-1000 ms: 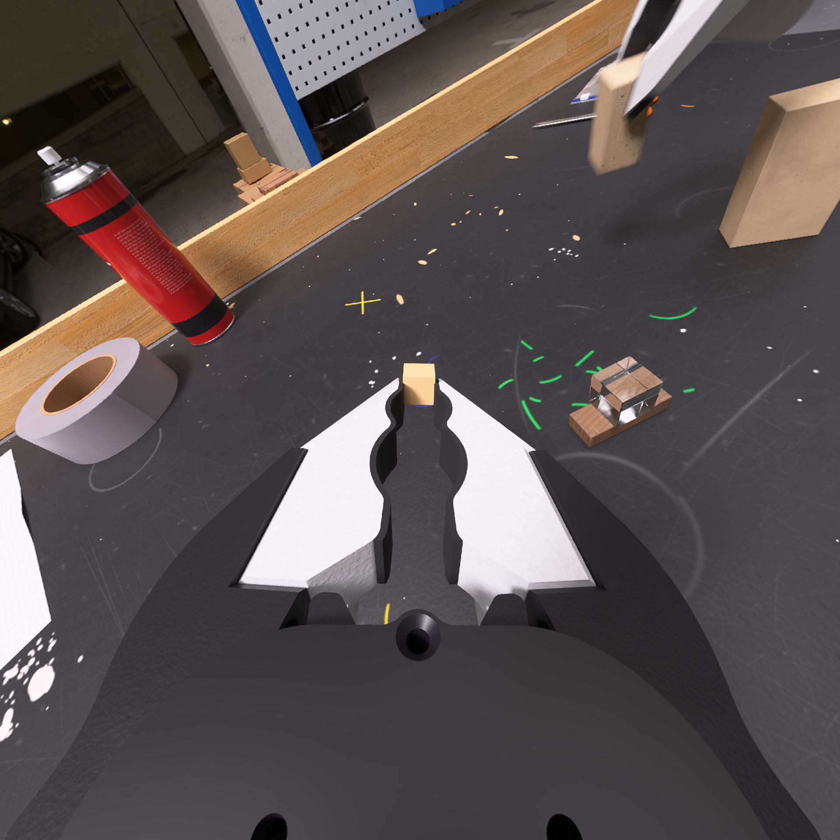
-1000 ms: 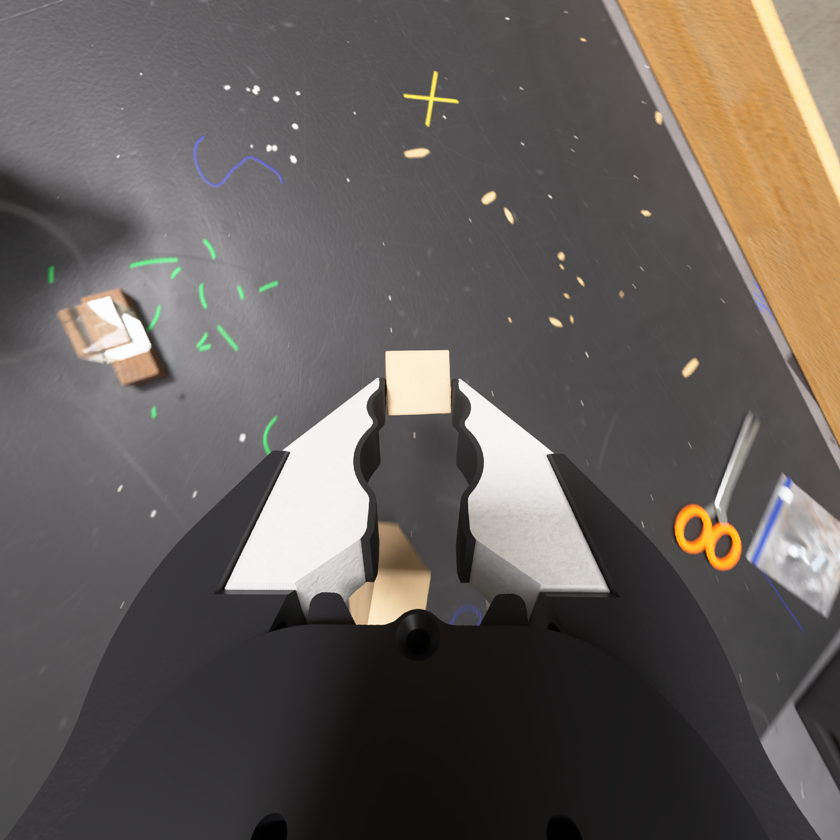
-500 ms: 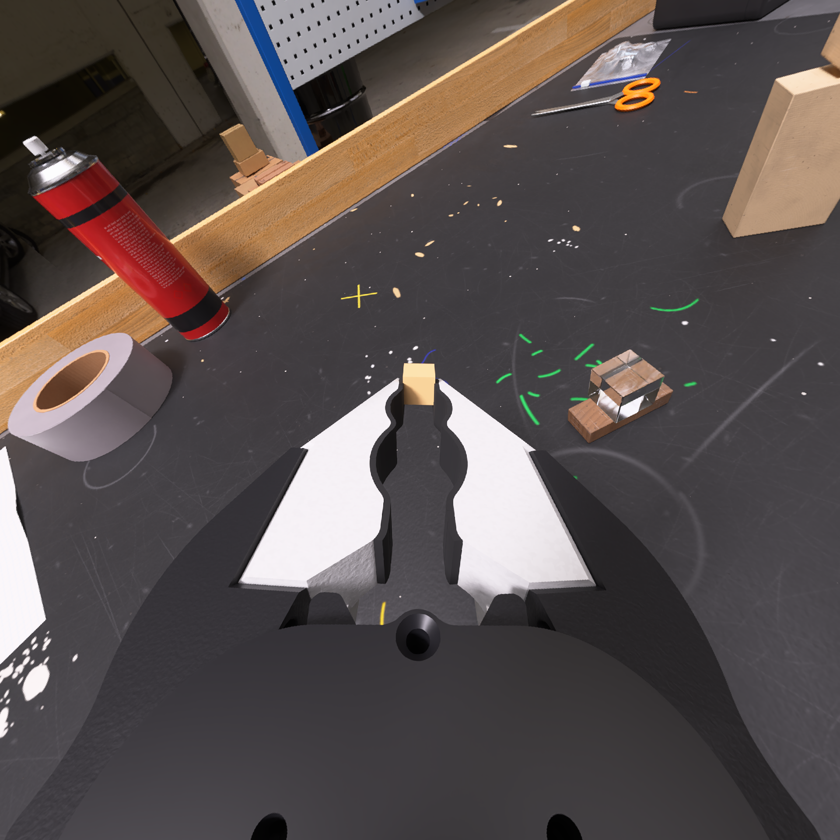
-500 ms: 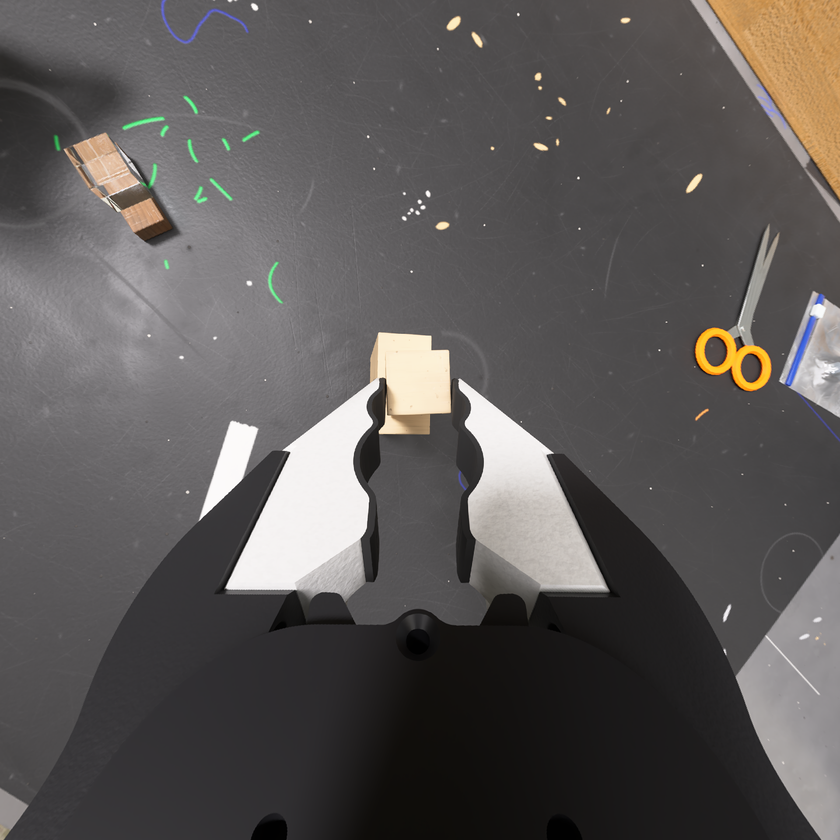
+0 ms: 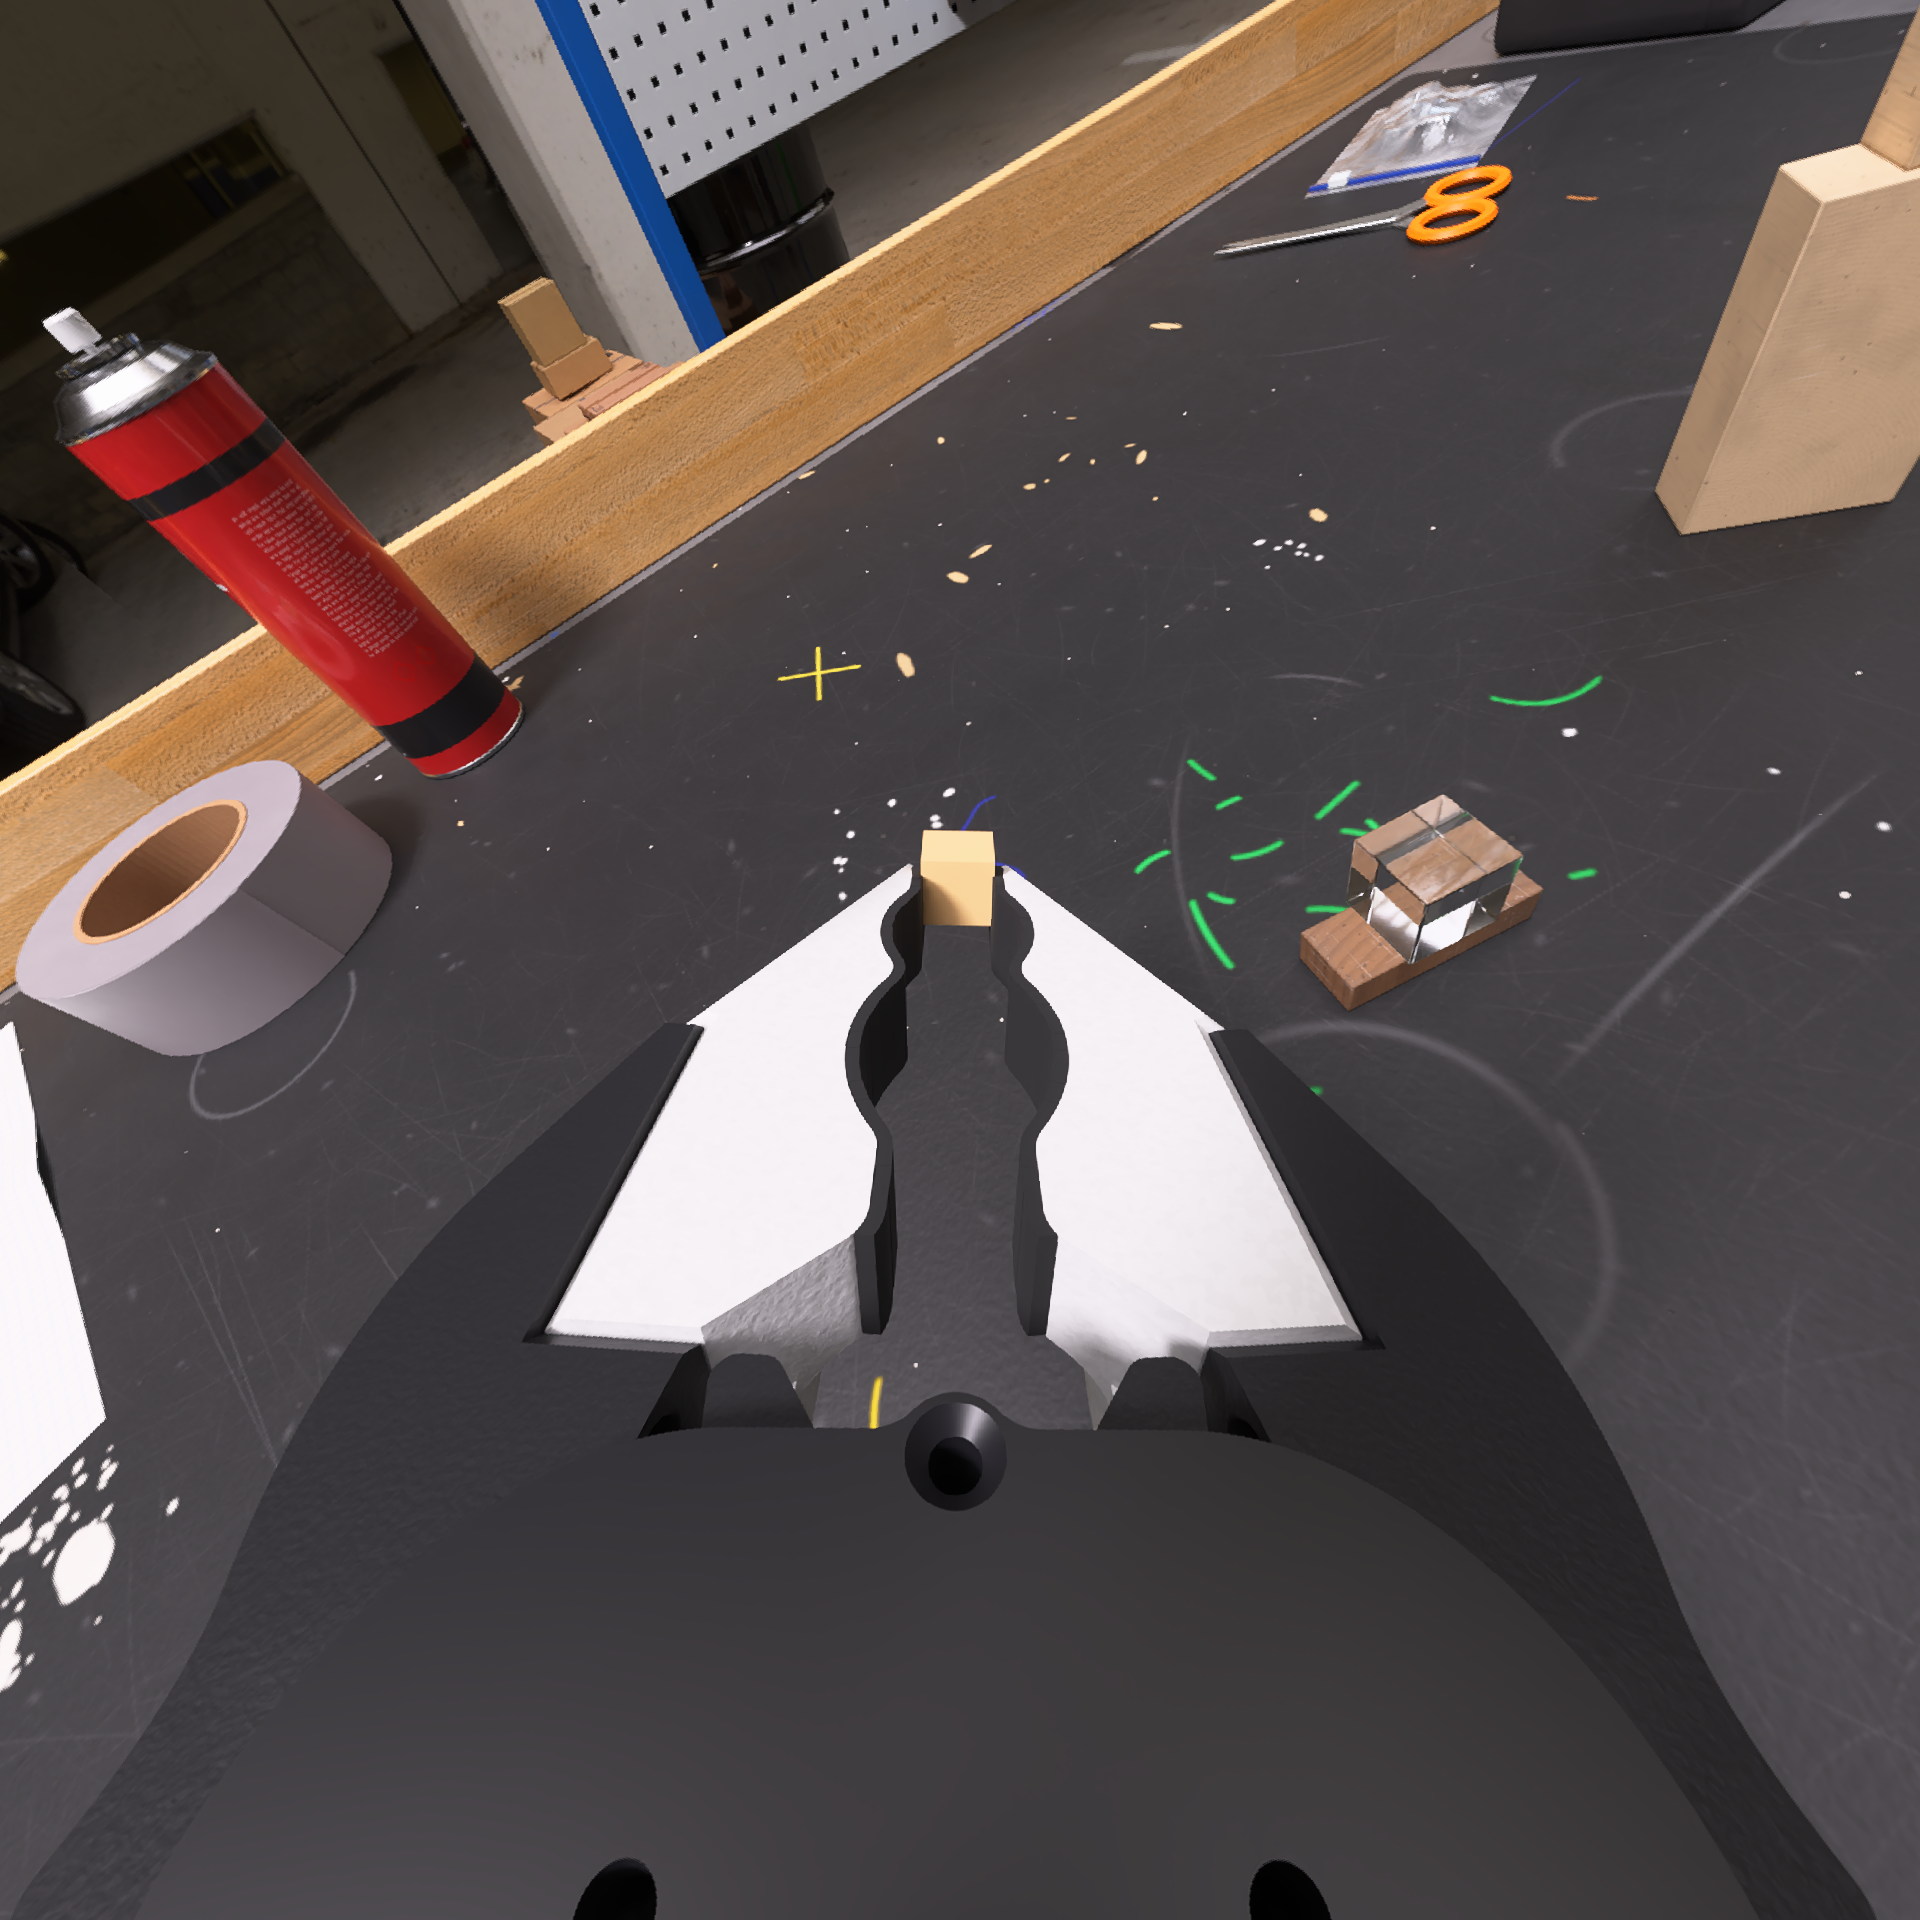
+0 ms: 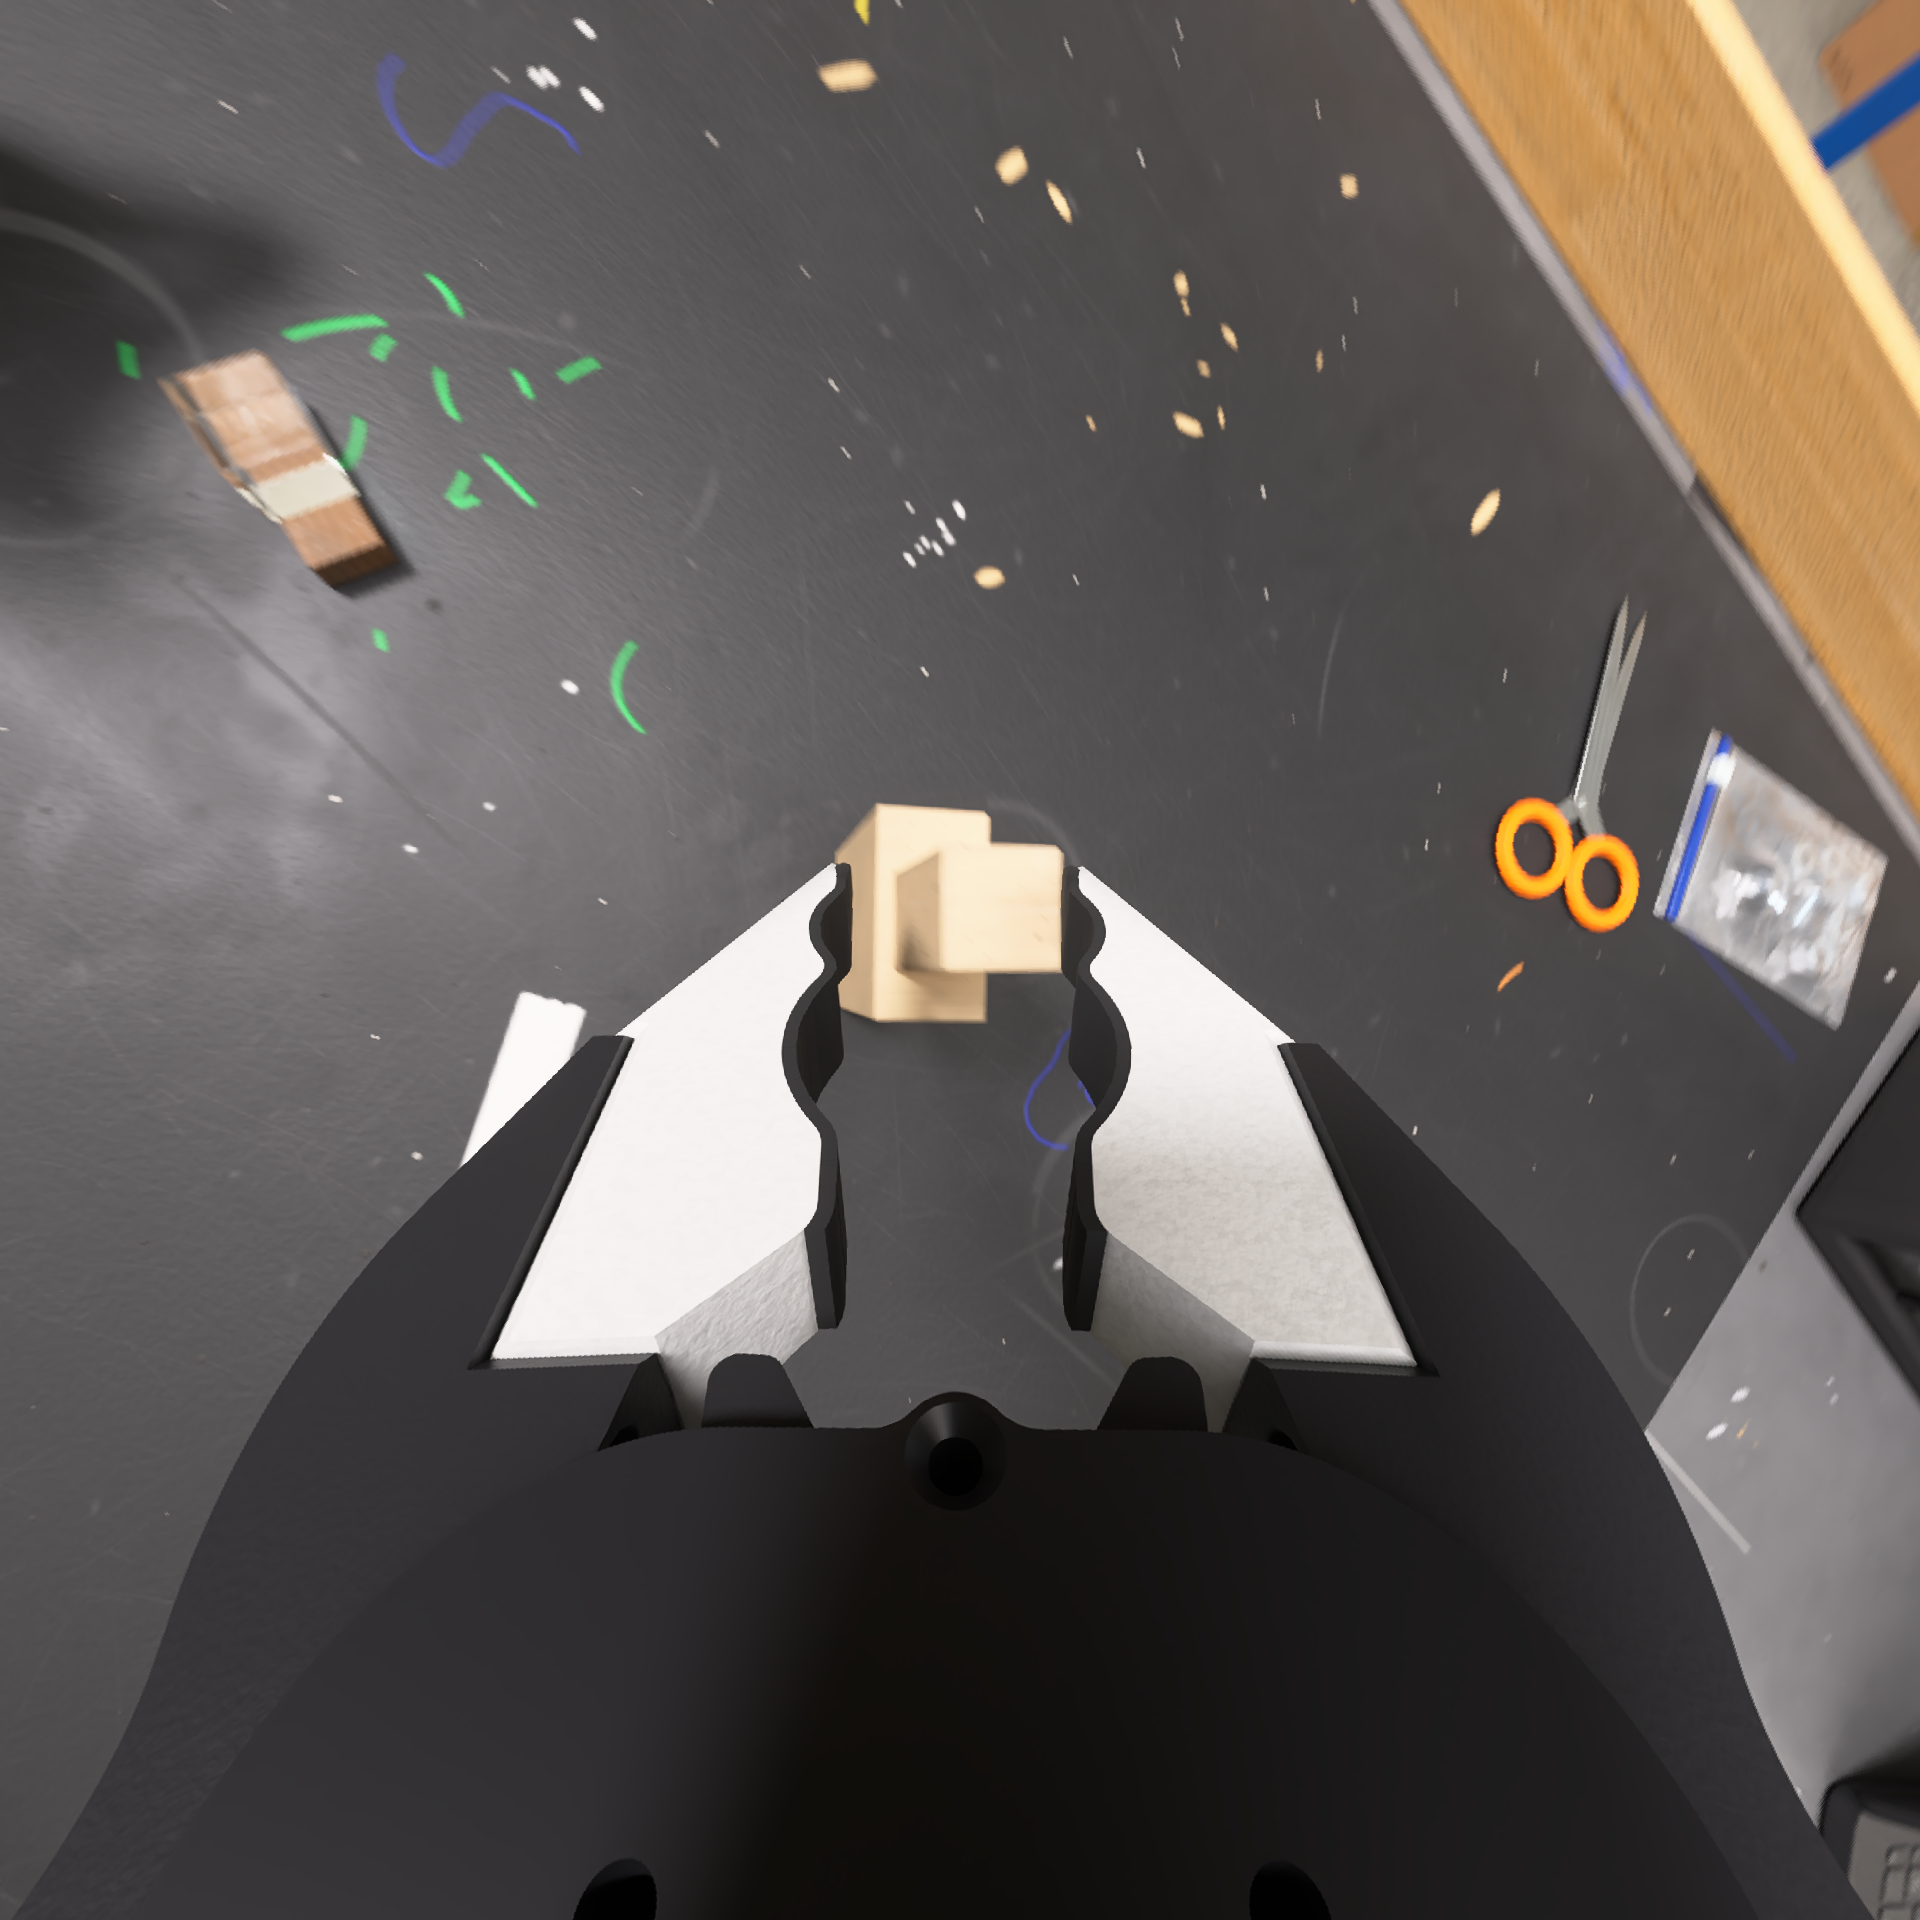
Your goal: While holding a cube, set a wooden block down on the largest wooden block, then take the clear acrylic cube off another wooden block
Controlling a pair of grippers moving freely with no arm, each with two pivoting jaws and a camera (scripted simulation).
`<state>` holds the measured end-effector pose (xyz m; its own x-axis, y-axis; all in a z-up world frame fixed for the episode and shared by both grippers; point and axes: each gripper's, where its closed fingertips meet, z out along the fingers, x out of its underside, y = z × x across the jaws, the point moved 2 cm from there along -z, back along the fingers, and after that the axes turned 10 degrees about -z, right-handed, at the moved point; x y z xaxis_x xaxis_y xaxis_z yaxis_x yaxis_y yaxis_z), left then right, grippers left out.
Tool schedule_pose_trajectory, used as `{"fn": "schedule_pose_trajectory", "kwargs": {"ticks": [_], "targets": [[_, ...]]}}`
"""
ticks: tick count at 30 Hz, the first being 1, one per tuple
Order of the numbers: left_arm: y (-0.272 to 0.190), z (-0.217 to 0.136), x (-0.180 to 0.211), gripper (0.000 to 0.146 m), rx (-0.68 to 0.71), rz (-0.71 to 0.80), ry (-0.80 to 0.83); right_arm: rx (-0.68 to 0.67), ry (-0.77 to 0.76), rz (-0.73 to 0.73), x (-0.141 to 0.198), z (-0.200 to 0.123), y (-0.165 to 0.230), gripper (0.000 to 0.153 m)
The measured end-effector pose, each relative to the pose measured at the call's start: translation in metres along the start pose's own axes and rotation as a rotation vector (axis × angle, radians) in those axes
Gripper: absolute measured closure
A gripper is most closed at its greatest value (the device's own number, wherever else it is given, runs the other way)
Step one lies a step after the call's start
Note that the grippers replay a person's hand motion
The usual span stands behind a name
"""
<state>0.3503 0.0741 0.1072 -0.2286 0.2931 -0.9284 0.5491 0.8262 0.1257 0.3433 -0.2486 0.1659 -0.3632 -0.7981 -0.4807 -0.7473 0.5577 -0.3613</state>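
Note:
My left gripper [image 5: 956,883] is shut on a small tan cube [image 5: 956,878] and holds it above the dark table. To its right the clear acrylic cube [image 5: 1434,878] rests on a dark brown wooden block [image 5: 1351,961]. The largest pale wooden block [image 5: 1808,343] stands at the far right with a smaller pale block [image 5: 1901,104] on top. In the right wrist view my right gripper [image 6: 956,883] is open above that smaller block [image 6: 997,909], which sits on the largest block [image 6: 883,987]. The acrylic cube and its block [image 6: 275,457] lie far left.
A red spray can [image 5: 281,540] and a grey tape roll [image 5: 197,904] stand at the left by the wooden rail [image 5: 831,343]. Orange-handled scissors [image 6: 1569,862] and a plastic bag [image 6: 1777,883] lie at the right. White paper [image 5: 31,1299] lies at the left edge.
My right gripper carried the pale block over the largest block, and its fingers have spread apart; the block now rests there. My left gripper has barely moved and still holds the cube.

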Motion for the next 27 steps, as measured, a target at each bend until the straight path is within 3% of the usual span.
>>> {"fn": "schedule_pose_trajectory", "kwargs": {"ticks": [4,9,15,17,18,21,27], "targets": [[0.000,0.001,0.000,0.135,-0.001,0.000,0.002,-0.088,-0.093,-0.125,-0.045,0.002,0.046,0.113],[0.002,-0.001,0.000,0.135,-0.007,-0.002,-0.001,-0.259,-0.090,-0.346,-0.093,0.057,0.128,0.107],[0.005,-0.002,-0.001,0.135,-0.008,-0.015,-0.010,-0.331,0.053,-0.422,-0.101,0.127,0.167,0.106],[0.005,-0.003,-0.002,0.135,-0.005,-0.015,-0.014,-0.360,0.054,-0.420,-0.102,0.134,0.172,0.117],[0.004,-0.003,-0.003,0.135,-0.005,-0.013,-0.015,-0.378,0.042,-0.413,-0.103,0.134,0.173,0.124],[0.003,-0.004,-0.003,0.135,-0.004,-0.008,-0.017,-0.356,0.002,-0.384,-0.105,0.119,0.162,0.124],[0.002,-0.004,-0.004,0.135,-0.001,-0.013,-0.021,-0.148,-0.079,-0.189,-0.080,0.031,0.072,0.124]]}}
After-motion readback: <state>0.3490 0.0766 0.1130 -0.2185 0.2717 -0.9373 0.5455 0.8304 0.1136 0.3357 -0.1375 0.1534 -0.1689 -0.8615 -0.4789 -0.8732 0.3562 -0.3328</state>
